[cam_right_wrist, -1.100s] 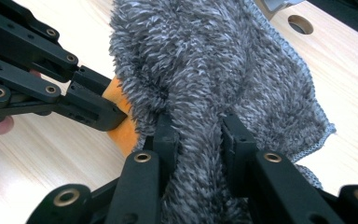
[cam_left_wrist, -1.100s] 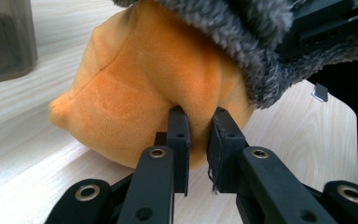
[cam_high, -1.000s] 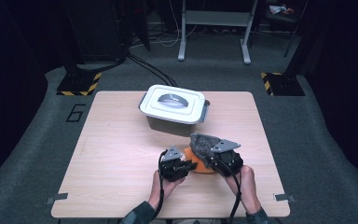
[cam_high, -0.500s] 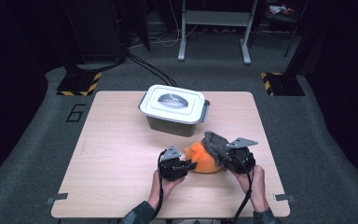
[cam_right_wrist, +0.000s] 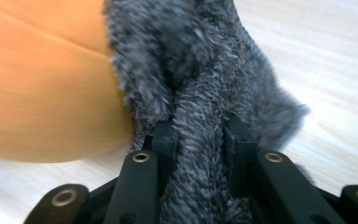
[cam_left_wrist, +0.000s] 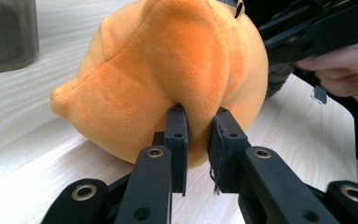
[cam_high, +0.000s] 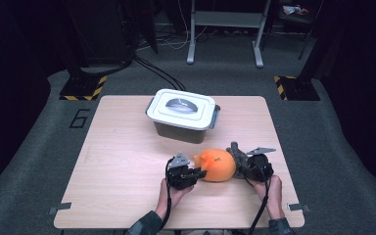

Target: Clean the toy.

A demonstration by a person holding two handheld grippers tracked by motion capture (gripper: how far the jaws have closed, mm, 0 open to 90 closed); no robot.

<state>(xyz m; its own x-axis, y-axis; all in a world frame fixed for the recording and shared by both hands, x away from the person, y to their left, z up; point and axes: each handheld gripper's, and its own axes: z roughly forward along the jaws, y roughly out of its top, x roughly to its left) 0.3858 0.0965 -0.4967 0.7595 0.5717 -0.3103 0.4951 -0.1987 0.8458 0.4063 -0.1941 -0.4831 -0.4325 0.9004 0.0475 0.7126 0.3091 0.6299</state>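
An orange plush toy [cam_high: 218, 165] lies on the wooden table [cam_high: 122, 161] near its front edge, between my two grippers. My left gripper [cam_high: 199, 172] is at its left side, shut on a fold of the orange fabric [cam_left_wrist: 168, 70], with the left gripper [cam_left_wrist: 198, 126] jaws pinching it close together. A grey furry piece [cam_high: 236, 154] hangs at the toy's right side. My right gripper [cam_high: 241, 165] is shut on that grey fur [cam_right_wrist: 200, 70], a thick strand running down between the right gripper [cam_right_wrist: 200, 135] jaws. The orange body [cam_right_wrist: 42, 93] sits just left of the fur.
A grey box with a white lid [cam_high: 181, 110] stands at the middle back of the table, a short way behind the toy. The hand [cam_left_wrist: 340, 70] on the right gripper is beyond the toy. Dark floor surrounds the table.
My right gripper has moved right and down with the grey fur, uncovering the orange toy that was mostly hidden beneath it. The left gripper has stayed put.
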